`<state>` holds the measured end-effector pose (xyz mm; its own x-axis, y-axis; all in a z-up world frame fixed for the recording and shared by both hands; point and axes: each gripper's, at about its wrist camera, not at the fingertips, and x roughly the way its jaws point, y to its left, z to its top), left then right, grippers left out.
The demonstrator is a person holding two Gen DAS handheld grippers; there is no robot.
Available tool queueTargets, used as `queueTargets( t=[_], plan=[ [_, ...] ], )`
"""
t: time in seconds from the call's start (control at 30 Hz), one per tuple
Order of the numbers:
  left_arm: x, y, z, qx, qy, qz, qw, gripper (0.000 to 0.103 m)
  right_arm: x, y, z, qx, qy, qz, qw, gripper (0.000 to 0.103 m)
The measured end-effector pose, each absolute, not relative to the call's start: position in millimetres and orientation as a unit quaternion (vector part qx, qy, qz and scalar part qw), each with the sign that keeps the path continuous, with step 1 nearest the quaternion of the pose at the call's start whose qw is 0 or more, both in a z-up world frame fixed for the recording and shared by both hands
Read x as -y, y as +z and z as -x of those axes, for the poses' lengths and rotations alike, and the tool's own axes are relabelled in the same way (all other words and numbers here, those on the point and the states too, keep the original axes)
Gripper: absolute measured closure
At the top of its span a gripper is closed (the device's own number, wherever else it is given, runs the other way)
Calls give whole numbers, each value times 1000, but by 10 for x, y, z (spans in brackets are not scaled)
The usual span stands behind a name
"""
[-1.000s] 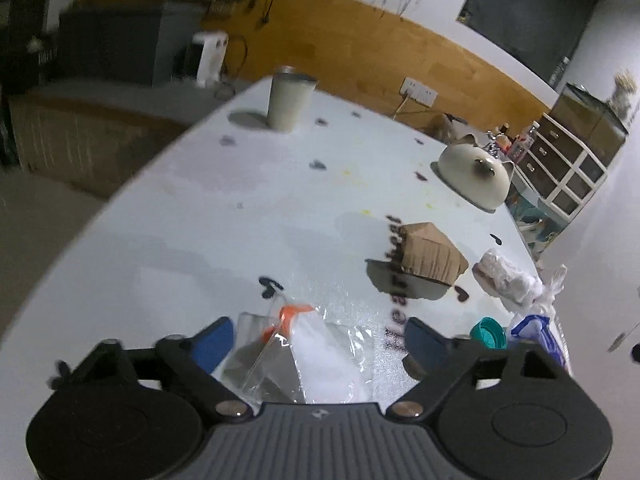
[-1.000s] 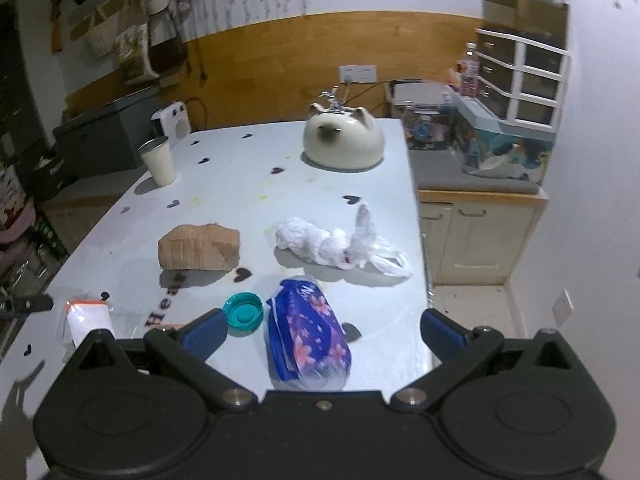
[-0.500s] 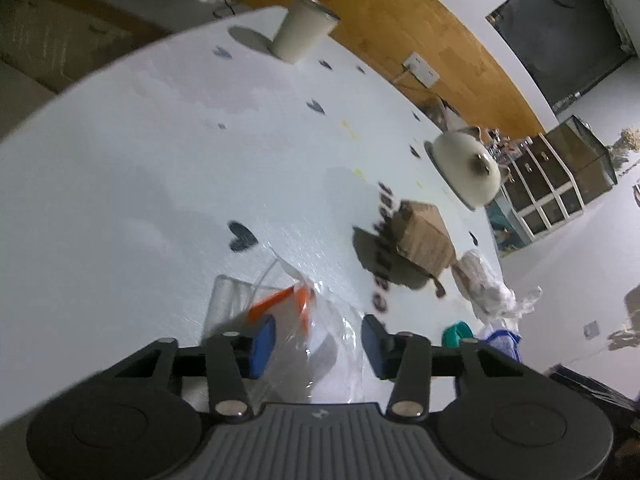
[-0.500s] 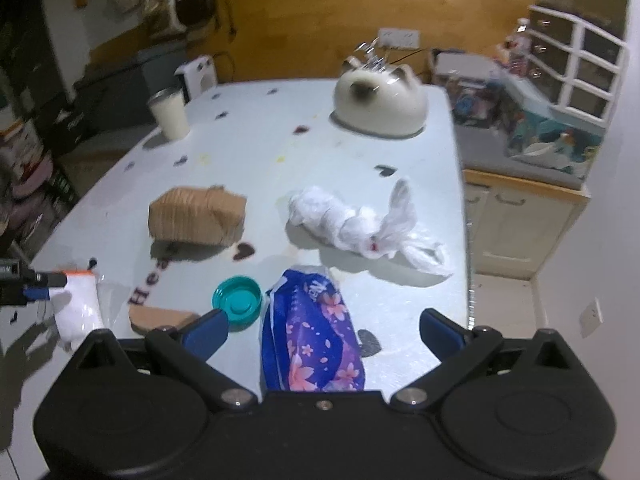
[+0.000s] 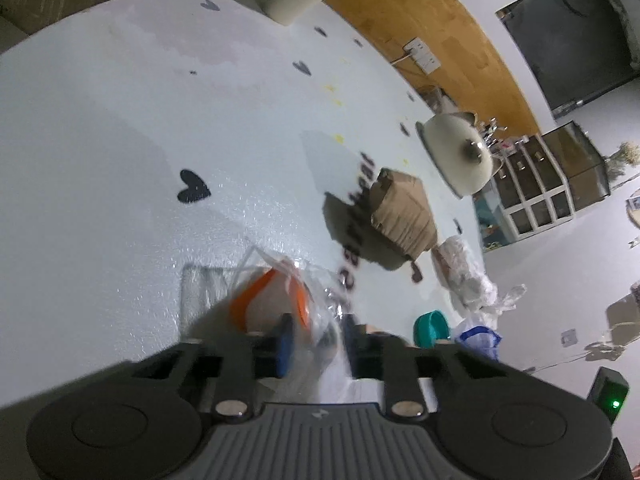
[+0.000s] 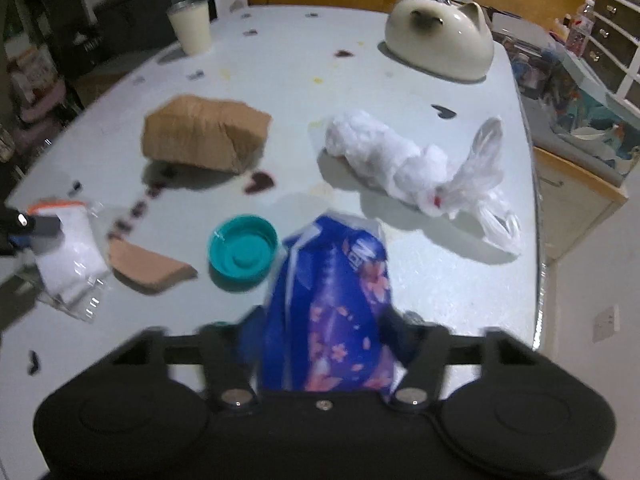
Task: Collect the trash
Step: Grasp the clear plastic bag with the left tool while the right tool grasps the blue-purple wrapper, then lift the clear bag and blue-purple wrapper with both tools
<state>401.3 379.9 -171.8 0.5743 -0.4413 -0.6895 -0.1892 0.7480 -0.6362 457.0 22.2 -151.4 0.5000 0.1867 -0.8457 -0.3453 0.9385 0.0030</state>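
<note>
My left gripper [image 5: 316, 338] is shut on a clear plastic bag with an orange strip [image 5: 280, 300] at the near edge of the white table [image 5: 120, 120]; the bag also shows in the right wrist view [image 6: 68, 248]. My right gripper [image 6: 324, 344] is shut on a blue flowered packet [image 6: 332, 300], which fills the gap between its fingers. On the table lie a teal cap [image 6: 242, 250], a brown paper bag [image 6: 204, 138], a knotted white plastic bag [image 6: 416, 170] and a small brown scrap [image 6: 148, 266].
A cream cup [image 6: 190, 26] stands at the far left and a cat-shaped ceramic dish [image 6: 440, 44] at the far right. The table's right edge [image 6: 534, 200] drops to the floor beside a low cabinet [image 6: 576, 196].
Both grippers have gone from wide open to shut: the left on the clear bag, the right on the blue packet. Both moved forward and down toward the table.
</note>
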Motion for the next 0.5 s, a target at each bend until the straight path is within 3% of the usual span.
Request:
queueTargets(
  t=[0.2,0.5],
  plan=[
    [-3635,-1601,-3916,-448,-76,321,831,89,-219,-1468,-4453,-480,141,75,863,75],
    [-3268,-1120,-3635,-424,-67,198,882,96,-168,-1226,-4252,-466,127,31,875,80]
  ],
)
